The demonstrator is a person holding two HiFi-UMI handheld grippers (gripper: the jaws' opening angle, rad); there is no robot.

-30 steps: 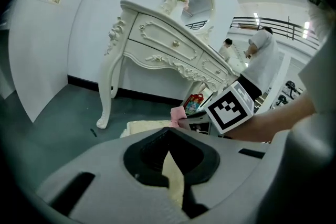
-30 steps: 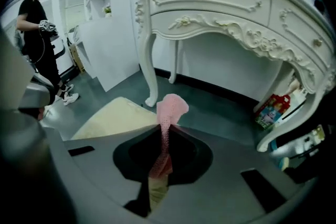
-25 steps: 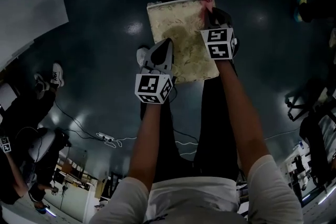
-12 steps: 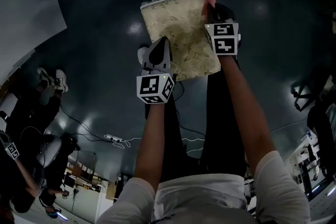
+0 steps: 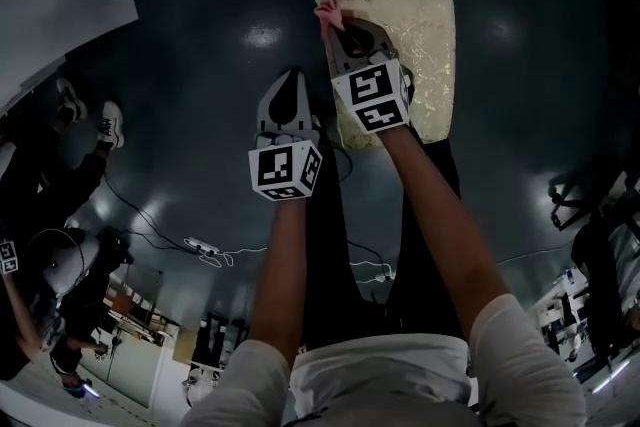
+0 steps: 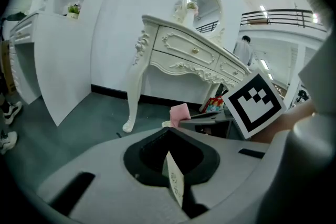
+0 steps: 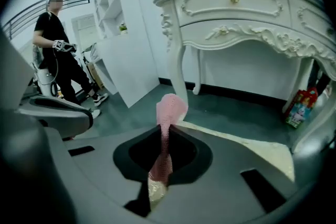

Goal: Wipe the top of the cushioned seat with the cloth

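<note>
Pink cloth (image 7: 169, 108) clamped in right gripper (image 7: 165, 136) jaws, left gripper (image 6: 169, 144) jaws closed, dresser (image 7: 236, 8) beyond

White dressing table (image 6: 191, 53) by wall; black-clad person (image 7: 52, 57) beyond.

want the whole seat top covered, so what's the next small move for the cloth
Probably drag the right hand-held gripper rightward across the cushion, cloth pressed down: the cloth is at the cushion's far left corner, so nearly all the top lies to its right and nearer.
</note>
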